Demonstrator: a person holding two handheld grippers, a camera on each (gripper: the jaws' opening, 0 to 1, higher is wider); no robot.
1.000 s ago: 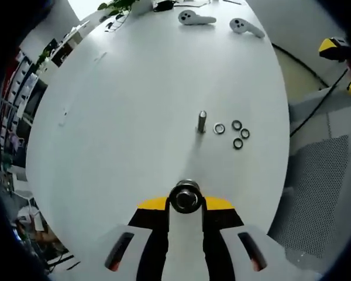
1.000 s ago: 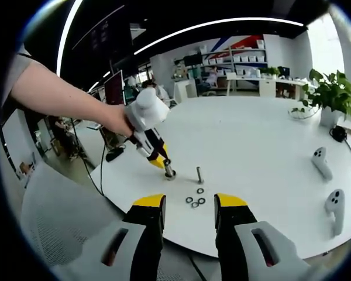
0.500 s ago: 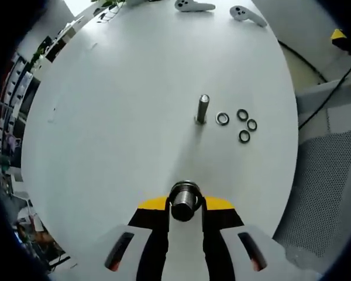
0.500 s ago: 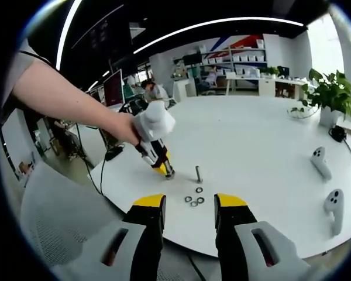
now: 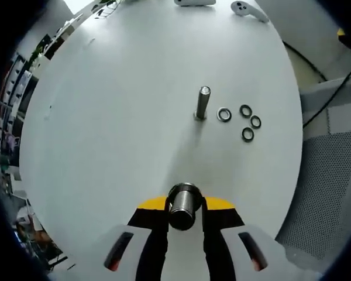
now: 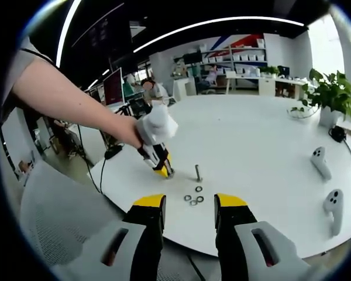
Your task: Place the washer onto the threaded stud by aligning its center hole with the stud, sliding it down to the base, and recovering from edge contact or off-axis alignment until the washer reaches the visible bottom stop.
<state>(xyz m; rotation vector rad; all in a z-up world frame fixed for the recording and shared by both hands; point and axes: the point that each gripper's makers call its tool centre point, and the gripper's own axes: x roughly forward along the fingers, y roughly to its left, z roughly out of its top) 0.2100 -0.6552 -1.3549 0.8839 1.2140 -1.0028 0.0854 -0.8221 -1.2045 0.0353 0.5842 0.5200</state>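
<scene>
A threaded stud point(image 5: 203, 102) stands upright on the white round table point(image 5: 123, 117). Several dark washers point(image 5: 245, 122) lie flat just to its right. My left gripper point(image 5: 185, 206) is shut on a short metal cylinder point(image 5: 183, 198) and hovers above the table, short of the stud. In the right gripper view a person's hand holds that left gripper point(image 6: 165, 170) just left of the stud point(image 6: 197, 172), with the washers point(image 6: 193, 198) in front of it. My right gripper point(image 6: 189, 218) is open with nothing between its jaws, back from the table's near edge.
Two white hand controllers point(image 6: 324, 181) lie at the table's right side, with a potted plant point(image 6: 330, 96) behind them. A grey mesh chair point(image 5: 316, 187) stands past the table edge. The person's bare arm point(image 6: 64, 96) reaches in from the left.
The left gripper has tipped further over the table and edged closer to the stud, still holding the metal cylinder. The right gripper, stud and washers have stayed put.
</scene>
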